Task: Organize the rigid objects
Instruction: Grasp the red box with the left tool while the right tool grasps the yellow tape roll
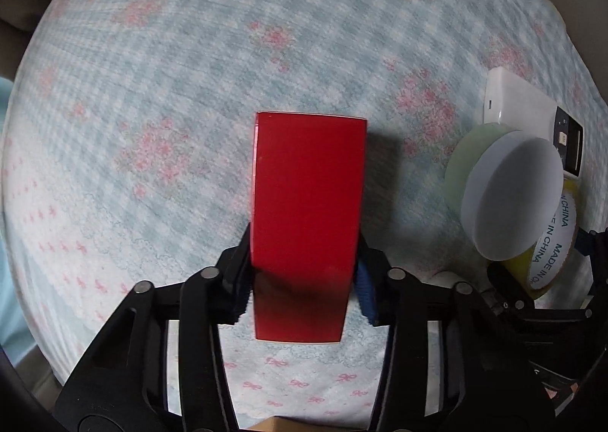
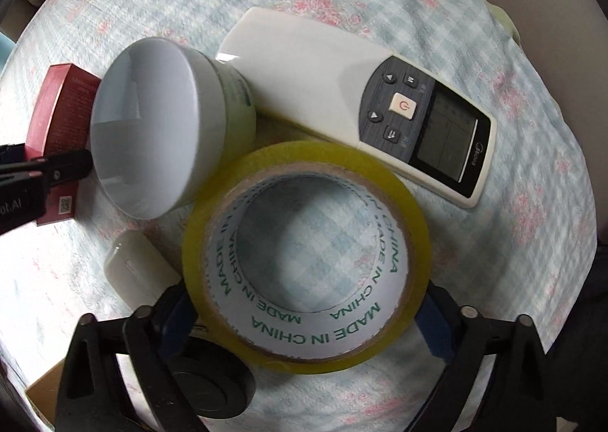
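Note:
My left gripper is shut on a red box, holding it by its long sides just above the checked cloth. The box also shows at the left of the right wrist view. My right gripper is shut on a yellow tape roll lying flat on the cloth, one pad on each side. A pale green jar with a white lid lies tilted against the tape. A white remote control lies behind them.
A small white rounded object and a black round lid lie left of the tape. A brown cardboard edge shows at the bottom left. The blue checked cloth spreads wide to the left of the red box.

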